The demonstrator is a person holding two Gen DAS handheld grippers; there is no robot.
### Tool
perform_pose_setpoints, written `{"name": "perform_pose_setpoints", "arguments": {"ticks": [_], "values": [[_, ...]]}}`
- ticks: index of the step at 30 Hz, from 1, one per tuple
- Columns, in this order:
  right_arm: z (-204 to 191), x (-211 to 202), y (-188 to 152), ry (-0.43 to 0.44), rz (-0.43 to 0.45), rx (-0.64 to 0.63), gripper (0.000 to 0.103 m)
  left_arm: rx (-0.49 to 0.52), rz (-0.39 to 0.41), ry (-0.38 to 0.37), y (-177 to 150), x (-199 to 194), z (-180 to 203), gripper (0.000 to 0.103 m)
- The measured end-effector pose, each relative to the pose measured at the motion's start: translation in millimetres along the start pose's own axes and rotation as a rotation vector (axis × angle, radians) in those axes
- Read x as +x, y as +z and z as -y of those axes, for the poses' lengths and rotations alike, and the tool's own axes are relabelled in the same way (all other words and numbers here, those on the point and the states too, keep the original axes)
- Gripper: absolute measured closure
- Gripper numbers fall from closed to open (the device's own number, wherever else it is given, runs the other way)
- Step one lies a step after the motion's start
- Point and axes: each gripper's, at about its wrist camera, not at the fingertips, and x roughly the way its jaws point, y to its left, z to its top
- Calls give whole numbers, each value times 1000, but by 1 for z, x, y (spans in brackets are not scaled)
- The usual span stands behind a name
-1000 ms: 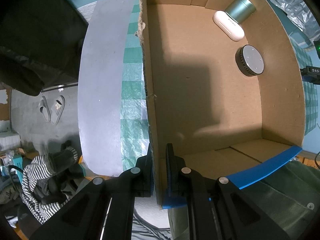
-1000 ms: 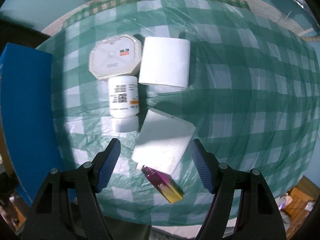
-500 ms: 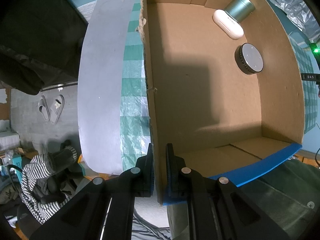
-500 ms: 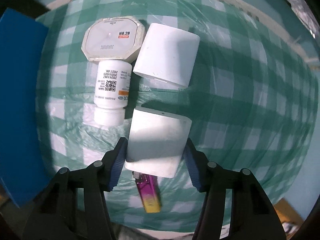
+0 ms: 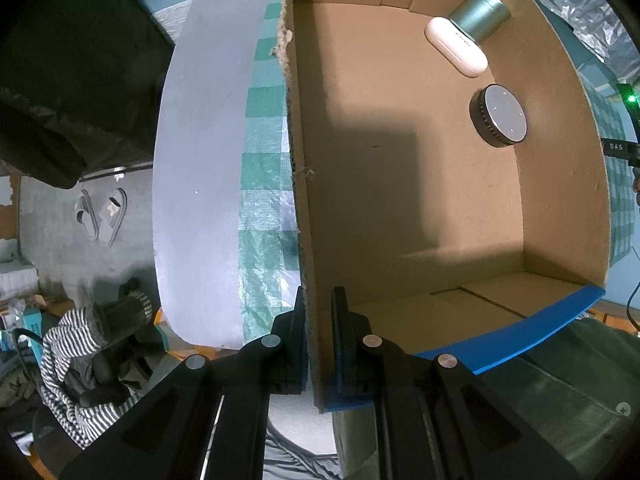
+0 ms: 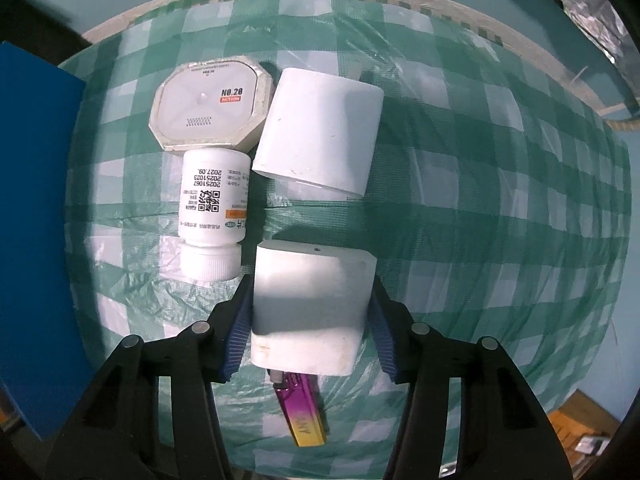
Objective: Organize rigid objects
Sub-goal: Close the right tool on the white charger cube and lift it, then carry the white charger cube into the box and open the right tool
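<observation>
My left gripper (image 5: 318, 320) is shut on the near left wall of the cardboard box (image 5: 298, 184). In the box lie a white oval case (image 5: 456, 46), a grey-green tin (image 5: 478, 14) and a round black and silver puck (image 5: 498, 116). My right gripper (image 6: 310, 320) is shut on a white block (image 6: 310, 300) that lies on the green checked cloth (image 6: 480, 220). A purple-yellow lighter (image 6: 300, 412) lies under the block's near edge. A white pill bottle (image 6: 212, 208), an octagonal white case (image 6: 212, 108) and a white curved box (image 6: 320, 136) lie beyond.
The blue flap (image 6: 36, 220) of the box is at the left in the right wrist view. The table edge (image 5: 196, 160) runs left of the box, with slippers (image 5: 100, 216) and striped clothing (image 5: 76, 360) on the floor below.
My right gripper moved forward over the white block and closed until both pads touch its sides. The left gripper stayed clamped on the box wall.
</observation>
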Motion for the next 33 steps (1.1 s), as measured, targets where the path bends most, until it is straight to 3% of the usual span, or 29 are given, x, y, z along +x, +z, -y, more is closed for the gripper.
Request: {"name": "perform_pose_setpoints", "arguments": {"ticks": [18, 33], "values": [[-14, -60, 0, 88, 67, -26, 52, 6, 0, -4, 1, -1, 0, 93], [-75, -114, 8, 161, 121, -150, 52, 12, 1, -7, 1, -1, -1, 93]]}}
